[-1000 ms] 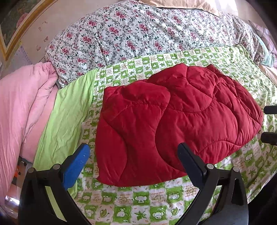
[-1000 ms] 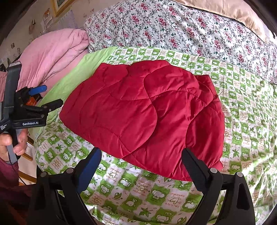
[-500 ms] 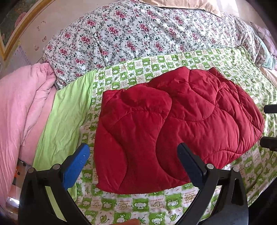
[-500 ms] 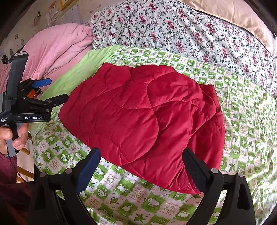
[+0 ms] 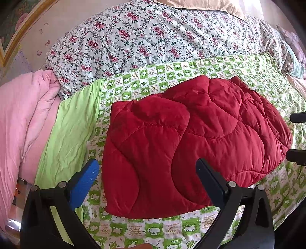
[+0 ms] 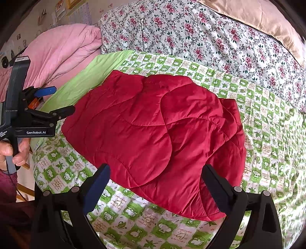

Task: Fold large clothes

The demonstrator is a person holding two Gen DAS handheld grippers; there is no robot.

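Observation:
A red quilted jacket (image 5: 187,138) lies folded into a compact bundle on the green-and-white patterned bedsheet (image 5: 153,229). It also shows in the right wrist view (image 6: 153,134). My left gripper (image 5: 147,172) is open and empty, held above the jacket's near edge. It also shows at the left of the right wrist view (image 6: 59,101), open, beside the jacket's left end. My right gripper (image 6: 155,176) is open and empty, above the jacket's near right edge. Its fingertips (image 5: 296,155) show at the right edge of the left wrist view.
A floral duvet (image 5: 153,38) lies bunched behind the jacket. A pink quilt (image 5: 23,118) is piled at the left beside a plain green sheet (image 5: 72,134). A tan pillow (image 6: 258,17) lies at the back. The bed's near edge is just below the grippers.
Both grippers have moved slightly closer over the bed, open throughout. The jacket has not moved.

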